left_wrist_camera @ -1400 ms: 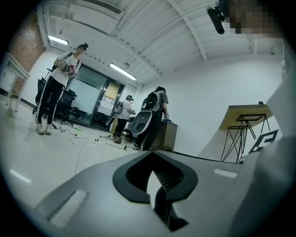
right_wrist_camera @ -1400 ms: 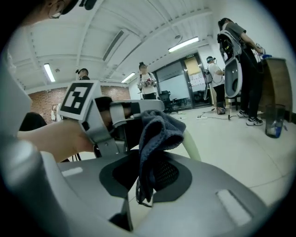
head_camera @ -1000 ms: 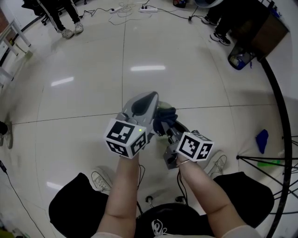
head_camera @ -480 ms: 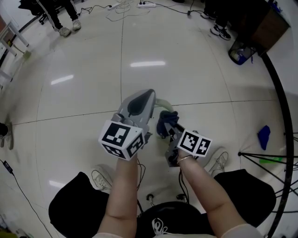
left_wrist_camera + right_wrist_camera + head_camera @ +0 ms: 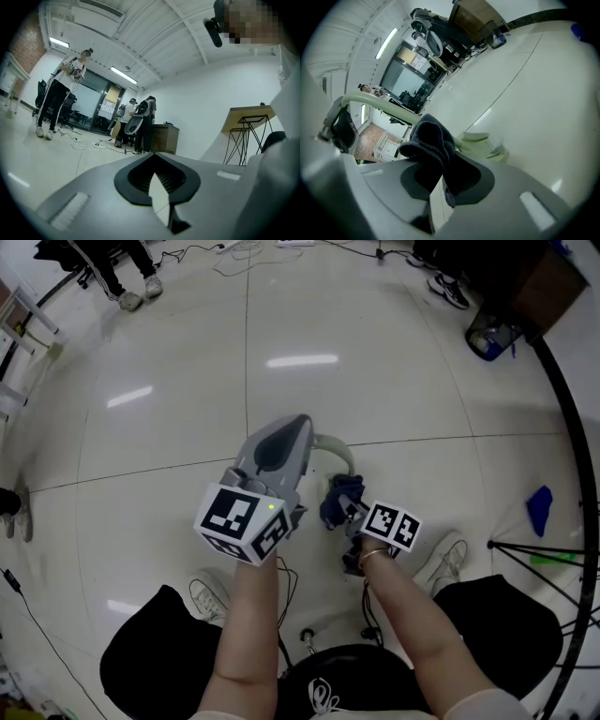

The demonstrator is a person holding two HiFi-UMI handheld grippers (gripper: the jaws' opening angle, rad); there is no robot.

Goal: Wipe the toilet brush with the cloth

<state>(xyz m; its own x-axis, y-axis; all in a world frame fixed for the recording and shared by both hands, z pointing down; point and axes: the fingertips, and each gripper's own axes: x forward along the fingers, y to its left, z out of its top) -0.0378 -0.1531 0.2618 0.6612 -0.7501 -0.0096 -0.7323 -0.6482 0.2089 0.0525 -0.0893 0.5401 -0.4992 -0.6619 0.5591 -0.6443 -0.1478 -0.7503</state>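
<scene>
Here the dark cloth (image 5: 431, 143) is clamped between the jaws of the right tool (image 5: 352, 519) and folded over the handle of the pale green toilet brush (image 5: 335, 448) — the brush head is seen just beyond the cloth. The handle's other end is met by the left tool (image 5: 294, 432), whose jaws are drawn nearly together on a pale sliver. Both bare forearms are stretched forward, side by side, above the floor (image 5: 169, 446).

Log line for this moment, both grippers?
left gripper: jaws together, beside toilet brush handle | right gripper: jaws on dark cloth | cloth on handle
</scene>
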